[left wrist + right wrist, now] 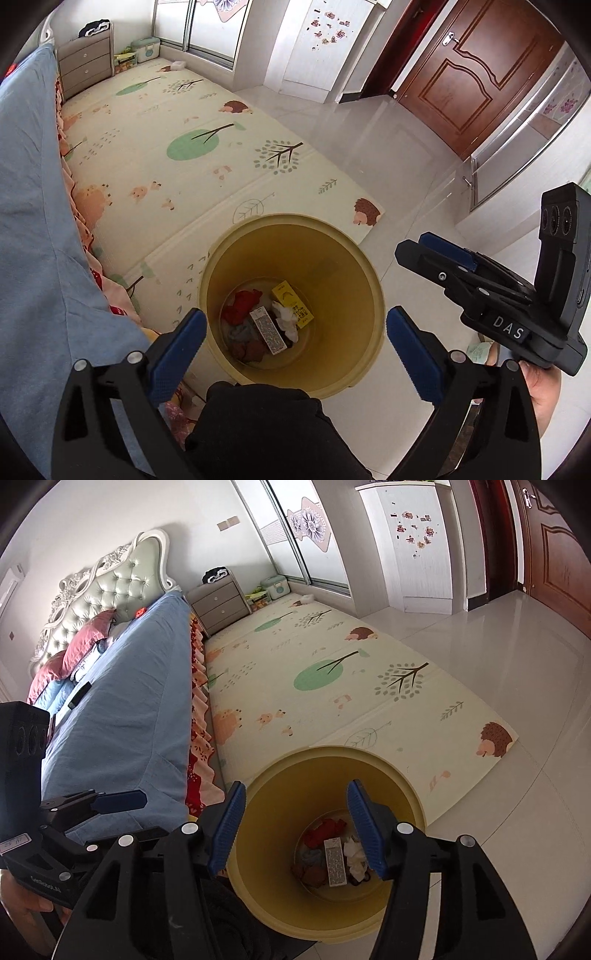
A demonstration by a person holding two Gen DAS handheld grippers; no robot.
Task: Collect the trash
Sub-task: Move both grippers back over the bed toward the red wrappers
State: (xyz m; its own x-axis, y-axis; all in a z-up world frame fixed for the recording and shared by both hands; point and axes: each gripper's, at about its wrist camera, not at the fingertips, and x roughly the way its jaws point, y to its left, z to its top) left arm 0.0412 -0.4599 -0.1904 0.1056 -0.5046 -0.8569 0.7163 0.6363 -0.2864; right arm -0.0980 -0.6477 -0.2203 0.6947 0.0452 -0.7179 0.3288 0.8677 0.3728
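Observation:
A yellow trash bin (pixel 288 220) stands on the floor at the play mat's corner, seen from above in both views. At its bottom lie a red crumpled item (pixel 242 304), a yellow box (pixel 293 302), a patterned box (pixel 267 330) and white tissue (pixel 286 317). My left gripper (pixel 295 314) hangs open over the bin's mouth, with nothing between its fingers. My right gripper (pixel 295 786) is also open and empty above the bin (pixel 332 752). Each shows in the other's view: the right gripper (pixel 413 245) to the bin's right, the left gripper (pixel 110 801) near the bed.
A bed with a blue cover (pixel 129 701) runs along the left. The patterned play mat (pixel 177 155) stretches beyond the bin to a grey nightstand (pixel 219 603). Shiny tile floor (pixel 388 140) leads to a brown door (pixel 476 74). Dark cloth (pixel 258 424) sits just below the bin.

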